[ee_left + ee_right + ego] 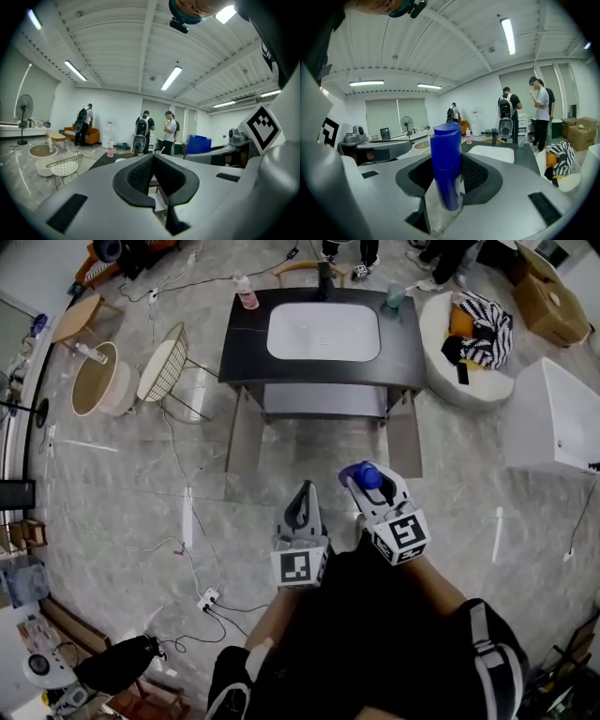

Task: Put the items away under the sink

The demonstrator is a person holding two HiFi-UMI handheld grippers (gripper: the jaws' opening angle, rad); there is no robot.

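both claws sit closest, held out over the floor. right claw (pixel 367 486) pinches an upright blue bottle (pixel 446 164) between its pads. left claw (pixel 153 158) is pressed together, nothing in it. dark desk (pixel 246 343) with its white sink (pixel 323 331) stands well apart from the bottle.

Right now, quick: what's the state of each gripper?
Left gripper: closed, nothing between its jaws.
Right gripper: closed on a blue bottle.
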